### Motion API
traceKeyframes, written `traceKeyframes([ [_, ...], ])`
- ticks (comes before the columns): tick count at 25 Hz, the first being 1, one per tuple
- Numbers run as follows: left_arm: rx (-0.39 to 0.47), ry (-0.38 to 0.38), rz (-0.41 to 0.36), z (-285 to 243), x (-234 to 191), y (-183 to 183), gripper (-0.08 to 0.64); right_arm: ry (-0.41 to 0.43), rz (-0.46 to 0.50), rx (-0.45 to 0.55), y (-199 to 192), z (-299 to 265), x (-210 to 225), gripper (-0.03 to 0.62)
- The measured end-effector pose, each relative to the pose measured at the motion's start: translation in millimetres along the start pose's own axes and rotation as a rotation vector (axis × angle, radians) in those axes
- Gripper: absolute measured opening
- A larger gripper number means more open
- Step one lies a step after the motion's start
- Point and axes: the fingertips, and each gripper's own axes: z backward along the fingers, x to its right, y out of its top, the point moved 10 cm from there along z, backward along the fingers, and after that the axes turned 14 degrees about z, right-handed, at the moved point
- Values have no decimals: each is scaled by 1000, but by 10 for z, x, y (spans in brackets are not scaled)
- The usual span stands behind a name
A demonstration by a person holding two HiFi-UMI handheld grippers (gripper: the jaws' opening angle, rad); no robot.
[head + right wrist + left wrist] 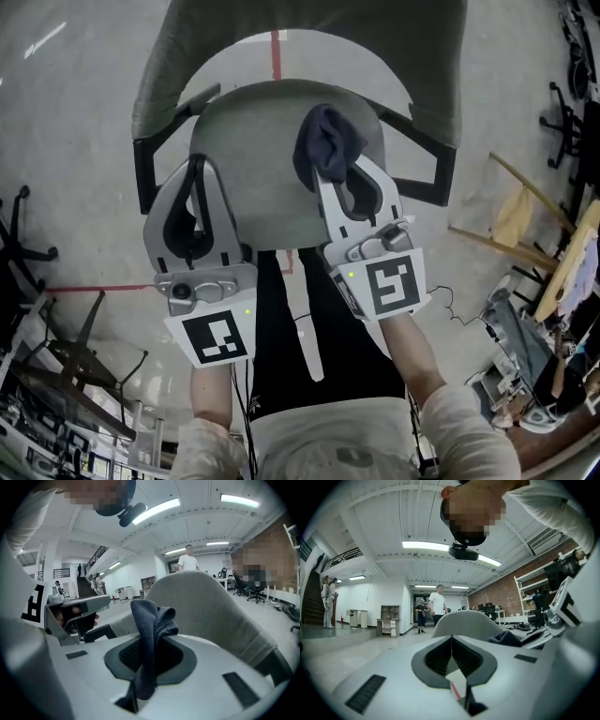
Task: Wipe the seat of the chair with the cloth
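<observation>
Cloth of dark blue bunched fabric (328,141) sits clamped in the right gripper (345,178) jaws over the grey rounded chair seat (262,169); left gripper (196,167) jaws pressed together, holding nothing

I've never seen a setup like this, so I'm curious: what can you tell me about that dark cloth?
The cloth is dark navy, soft and fleecy-looking, bunched into loose folds. The right gripper is clamped on its middle, so a crumpled tuft stands out past the jaw tips while a tail hangs back between them. It is held over the grey chair seat; whether it touches the seat cannot be told.
</observation>
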Motion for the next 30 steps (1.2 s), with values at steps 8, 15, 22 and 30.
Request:
traceKeyframes([
  [8, -14, 24, 17, 103, -49, -98, 15, 15, -23, -24, -102, -161, -5, 58],
  [15, -24, 52, 48, 187, -188, -106, 15, 329, -419, -119, -401, -887, -313, 58],
  [22, -53, 83, 91, 278, -326, -240, 15, 465, -582, -243, -726, -1673, -795, 58],
  [30, -49, 149, 159, 436, -452, -256, 15, 498, -747, -426, -1193, -2175, -1015, 57],
])
